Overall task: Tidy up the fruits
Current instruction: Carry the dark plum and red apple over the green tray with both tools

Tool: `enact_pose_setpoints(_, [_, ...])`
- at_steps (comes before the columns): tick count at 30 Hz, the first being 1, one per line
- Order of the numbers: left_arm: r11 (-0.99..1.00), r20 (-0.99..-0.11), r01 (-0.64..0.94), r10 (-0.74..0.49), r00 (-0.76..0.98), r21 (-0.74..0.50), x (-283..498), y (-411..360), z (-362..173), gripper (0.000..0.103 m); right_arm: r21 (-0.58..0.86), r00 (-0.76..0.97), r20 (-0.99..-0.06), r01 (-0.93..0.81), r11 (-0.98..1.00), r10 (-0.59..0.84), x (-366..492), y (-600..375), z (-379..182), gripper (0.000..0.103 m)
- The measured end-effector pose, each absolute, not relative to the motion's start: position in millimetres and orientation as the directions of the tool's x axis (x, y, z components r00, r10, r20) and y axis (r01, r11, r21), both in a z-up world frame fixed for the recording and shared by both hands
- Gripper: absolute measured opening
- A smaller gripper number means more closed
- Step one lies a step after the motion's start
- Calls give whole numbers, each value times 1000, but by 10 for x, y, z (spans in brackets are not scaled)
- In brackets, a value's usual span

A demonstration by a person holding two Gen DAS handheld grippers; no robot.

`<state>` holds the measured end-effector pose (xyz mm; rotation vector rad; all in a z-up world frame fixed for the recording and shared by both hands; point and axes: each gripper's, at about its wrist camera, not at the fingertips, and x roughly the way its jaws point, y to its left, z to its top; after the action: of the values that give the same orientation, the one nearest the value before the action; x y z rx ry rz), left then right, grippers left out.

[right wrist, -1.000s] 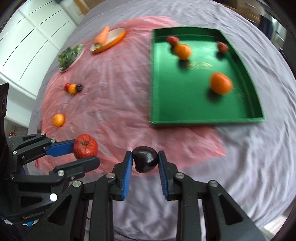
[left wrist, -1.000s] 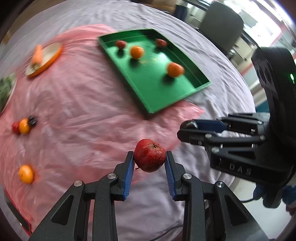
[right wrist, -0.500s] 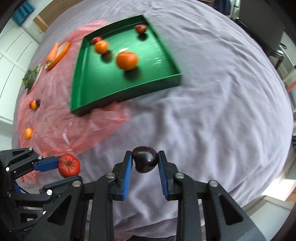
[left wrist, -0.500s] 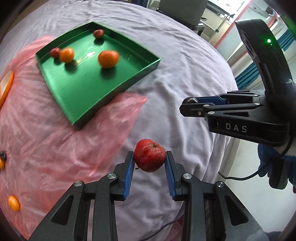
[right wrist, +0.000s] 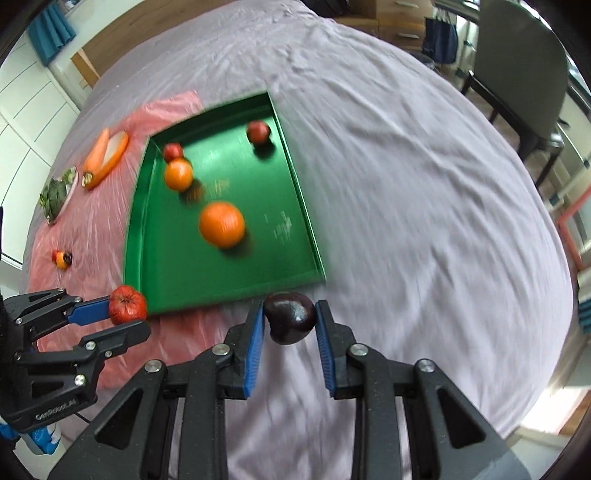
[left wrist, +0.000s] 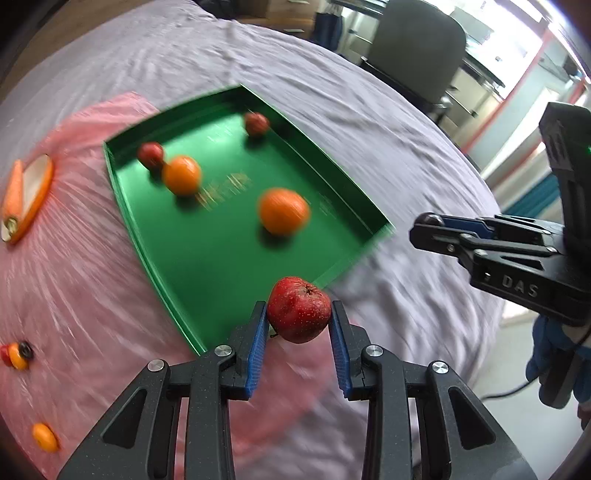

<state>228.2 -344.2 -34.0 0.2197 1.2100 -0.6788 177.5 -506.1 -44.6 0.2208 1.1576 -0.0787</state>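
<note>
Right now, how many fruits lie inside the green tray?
4 in the green tray: a big orange mid-tray, a smaller orange touching a red fruit at the far-left corner, another red fruit far right. None seem hidden.

A round table (right wrist: 424,192) draped in a wrinkled lilac cloth fills most of the room. A grey upholstered chair (right wrist: 524,66) on dark legs stands at its far side, on a wood-look floor (right wrist: 517,136). White panelled cabinets (right wrist: 26,122) line the wall on the left, with a teal curtain (right wrist: 51,31) hanging above them. On the right, bright daylight pours in through glazing with orange-red frames (left wrist: 517,96).
</note>
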Motion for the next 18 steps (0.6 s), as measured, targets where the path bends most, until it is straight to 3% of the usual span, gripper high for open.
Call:
enact_pose_setpoints(9, [872, -923, 466, -291, 253, -148, 3000, -3338, -616, 28, 119, 463, -882, 48, 992, 84, 2739, -4914, -478, 47])
enact_pose_setpoints(18, [890, -935, 439, -252, 250, -122, 3206, -3371, -892, 28, 118, 418, -902, 4, 993, 106, 3413, -4784, -949, 47])
